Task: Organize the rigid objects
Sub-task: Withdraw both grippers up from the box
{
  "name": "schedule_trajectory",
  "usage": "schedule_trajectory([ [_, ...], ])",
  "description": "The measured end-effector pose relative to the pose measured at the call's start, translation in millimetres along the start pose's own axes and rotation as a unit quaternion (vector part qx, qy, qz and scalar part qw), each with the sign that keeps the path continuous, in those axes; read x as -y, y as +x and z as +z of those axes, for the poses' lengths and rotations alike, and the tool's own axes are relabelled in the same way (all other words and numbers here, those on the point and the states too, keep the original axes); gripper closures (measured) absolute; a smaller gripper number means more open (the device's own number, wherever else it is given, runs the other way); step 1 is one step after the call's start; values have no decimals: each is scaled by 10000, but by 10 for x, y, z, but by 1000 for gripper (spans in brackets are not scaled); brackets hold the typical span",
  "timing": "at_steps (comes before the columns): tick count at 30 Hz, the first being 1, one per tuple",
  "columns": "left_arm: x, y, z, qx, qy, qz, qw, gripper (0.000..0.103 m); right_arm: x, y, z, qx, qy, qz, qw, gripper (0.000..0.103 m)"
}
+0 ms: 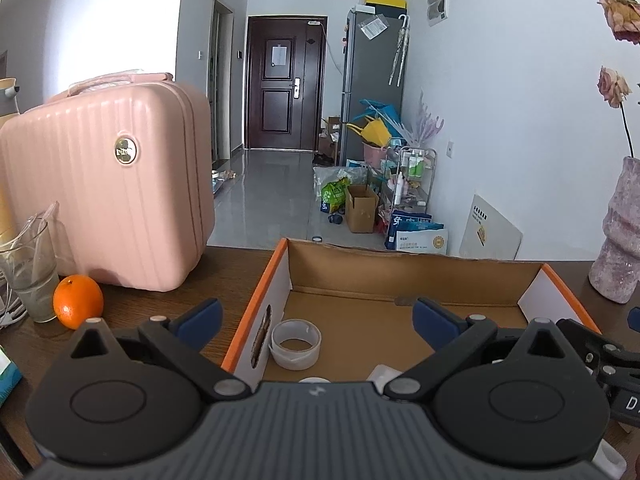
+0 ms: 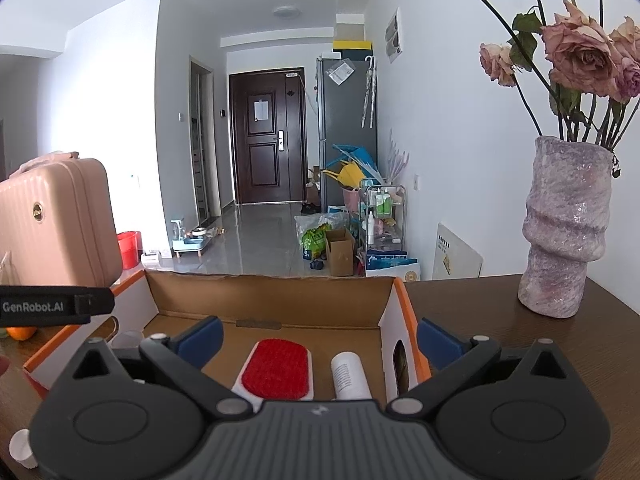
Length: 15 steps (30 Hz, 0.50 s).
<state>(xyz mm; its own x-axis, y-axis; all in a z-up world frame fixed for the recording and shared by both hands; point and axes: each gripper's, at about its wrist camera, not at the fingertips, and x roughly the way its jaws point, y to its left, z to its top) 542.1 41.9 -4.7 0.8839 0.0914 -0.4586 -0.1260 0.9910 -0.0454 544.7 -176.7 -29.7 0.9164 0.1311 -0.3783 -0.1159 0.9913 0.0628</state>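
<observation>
An open cardboard box (image 1: 400, 276) with orange-edged white sides lies on the dark wooden table. In the left wrist view a roll of clear tape (image 1: 296, 343) rests on the box floor near its left wall. My left gripper (image 1: 316, 318) hangs over the box, open, nothing between its blue pads. In the right wrist view the same box (image 2: 272, 292) holds a red-faced white brush (image 2: 277, 368) and a white cylinder (image 2: 350, 374) lying side by side. My right gripper (image 2: 320, 338) is open above them, empty, its right finger outside the box's right wall.
A pink hard case (image 1: 108, 184) stands at the table's left, with an orange (image 1: 78, 301) and a glass (image 1: 30, 268) in front of it. A mauve vase (image 2: 564, 228) with dried roses stands at the right. A small white cap (image 2: 21, 446) lies near the front left.
</observation>
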Motion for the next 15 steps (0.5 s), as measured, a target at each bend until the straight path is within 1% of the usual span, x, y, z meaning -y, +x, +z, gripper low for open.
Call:
schedule_trajectory([
  [7, -37, -135, 36, 109, -96, -57, 9999, 0, -23, -123, 29, 137, 10, 38, 9999, 0],
  [13, -116, -372, 4, 294, -143, -108, 9994, 0, -51, -348, 42, 396, -49, 146, 9991, 0],
  [15, -126, -450, -28, 359, -118, -62, 9993, 0, -54, -430, 32, 486, -77, 170, 9986, 0],
])
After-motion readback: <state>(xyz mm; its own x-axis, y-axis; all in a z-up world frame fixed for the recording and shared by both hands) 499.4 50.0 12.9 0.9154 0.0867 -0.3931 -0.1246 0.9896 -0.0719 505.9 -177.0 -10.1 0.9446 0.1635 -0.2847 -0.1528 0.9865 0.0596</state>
